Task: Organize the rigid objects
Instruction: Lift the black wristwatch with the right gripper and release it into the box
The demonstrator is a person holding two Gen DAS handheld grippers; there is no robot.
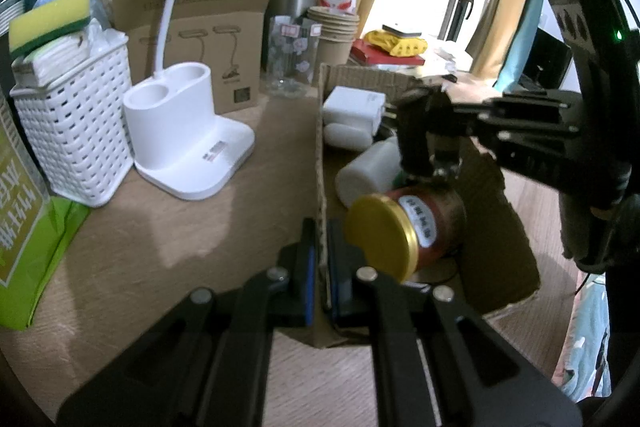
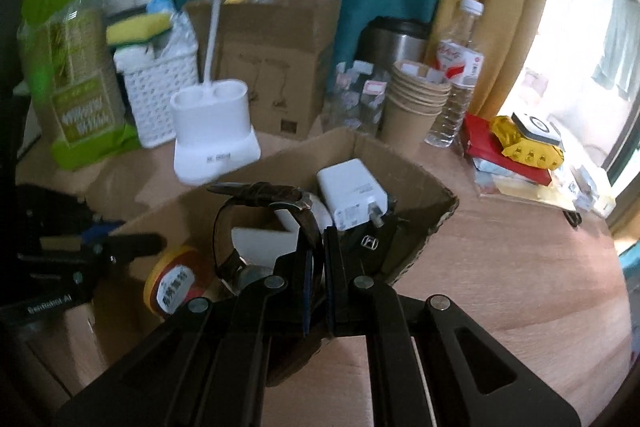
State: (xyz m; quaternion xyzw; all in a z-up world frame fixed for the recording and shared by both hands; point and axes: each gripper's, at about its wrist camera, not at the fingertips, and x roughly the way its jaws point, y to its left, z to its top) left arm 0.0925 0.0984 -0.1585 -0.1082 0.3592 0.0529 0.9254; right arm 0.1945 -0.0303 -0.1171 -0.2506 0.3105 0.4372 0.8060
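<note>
An open cardboard box [image 1: 492, 223] [image 2: 404, 171] sits on the wooden table. It holds a red jar with a gold lid [image 1: 380, 235] [image 2: 172, 283], a white charger [image 1: 356, 103] [image 2: 352, 195], a white bottle [image 1: 368, 171] and a car key [image 2: 368, 243]. My left gripper [image 1: 320, 267] is shut on the box's near wall [image 1: 320, 163]. My right gripper [image 2: 318, 275] [image 1: 436, 167] is shut on a dark leather wristwatch [image 2: 264, 203], held over the box above the jar.
A white lamp base [image 1: 188, 143] [image 2: 212, 135], white basket with sponge [image 1: 72, 123] [image 2: 156, 87], green packet [image 1: 20, 227] [image 2: 76, 83], brown carton [image 1: 200, 31], glass jar [image 1: 288, 55], paper cups [image 1: 332, 35] [image 2: 416, 99], bottle [image 2: 456, 75] and yellow toy [image 2: 528, 143] stand around.
</note>
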